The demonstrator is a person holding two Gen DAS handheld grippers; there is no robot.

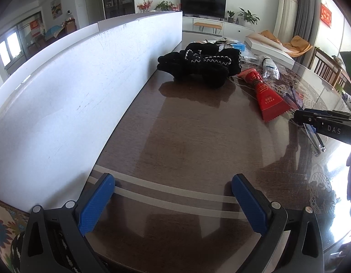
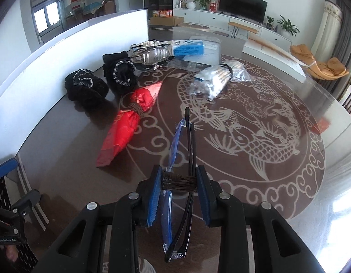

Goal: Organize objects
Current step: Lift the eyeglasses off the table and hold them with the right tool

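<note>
The right gripper point(image 2: 178, 182) was clenched on a bundle of pens point(image 2: 185, 150) at its brown band, their slim plastic barrels running lengthwise ahead between the pads. The left gripper point(image 1: 173, 200) hung released over bare glossy table point(image 1: 186, 136). Beyond lay a crinkly red packet point(image 2: 125, 125), then woolly black gloves point(image 2: 86, 86).

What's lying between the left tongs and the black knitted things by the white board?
Nothing visible. Bare tabletop runs from the open left tongs to the black knitted things; the red packet lies off right.
</note>
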